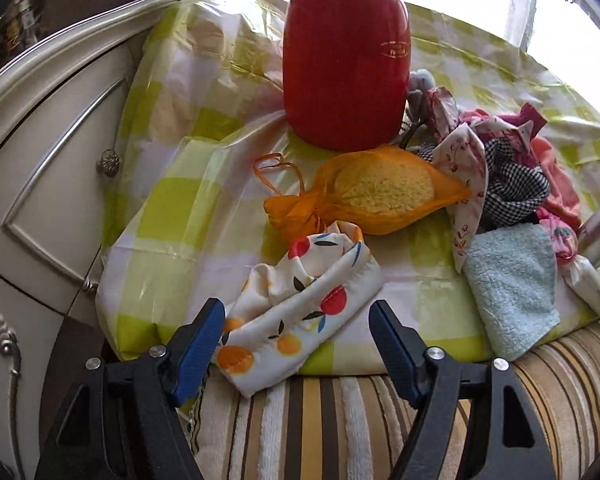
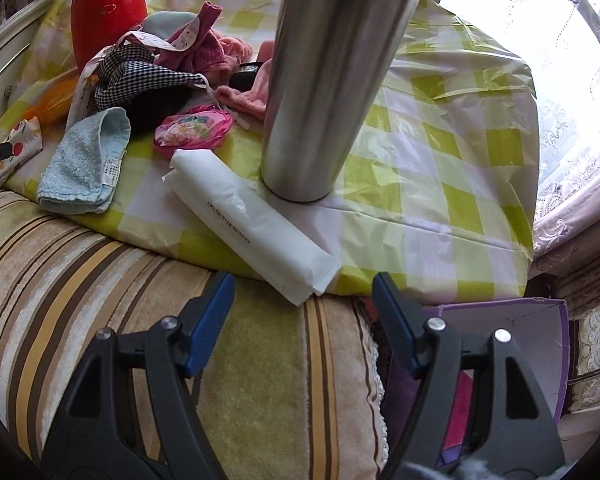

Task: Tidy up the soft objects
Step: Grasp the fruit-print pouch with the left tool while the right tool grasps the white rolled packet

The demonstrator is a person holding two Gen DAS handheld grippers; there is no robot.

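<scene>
Bright window light behind sheer lace curtains [image 2: 572, 92], washing out the far edge. Glossy yellow-green and white checked plastic tablecloth [image 1: 172, 200] draped over the surface, creased and puckered, ending at a striped plush brown, cream and yellow cushion [image 2: 100, 264] along the near side. Cream cabinet with silver trim and a round metal knob [image 1: 52, 128] at the left. Open purple cardboard box [image 2: 512, 344] low at the right, beside the cushion.

Tall glossy red canister with a gold band [image 1: 346, 68] upright at the back of the cloth. Tall brushed steel cylinder [image 2: 332, 72] upright further right. Orange mesh drawstring pouch holding a round yellow sponge [image 1: 372, 192] lying just in front of the red canister. White fabric pouch printed with red and orange fruit [image 1: 300, 304] crumpled at the cloth's near edge, overhanging the cushion. Folded pale blue terry washcloth [image 1: 508, 284] to its right, also at the edge. Jumbled heap of black-and-white checked, floral and pink fabrics [image 1: 512, 168] behind the washcloth, pieces overlapping. Pink flowered round pouch [image 2: 194, 130] beside it; possibly a coin purse, too crumpled to be sure. Long white plastic-wrapped packet [image 2: 252, 220] lying diagonally against the steel cylinder's base.

Left gripper [image 1: 298, 334] spread wide, 2 blue pads either side of the fruit pouch, gripping nothing. Right gripper [image 2: 304, 312] likewise wide apart, empty, just short of the white packet's near end.
</scene>
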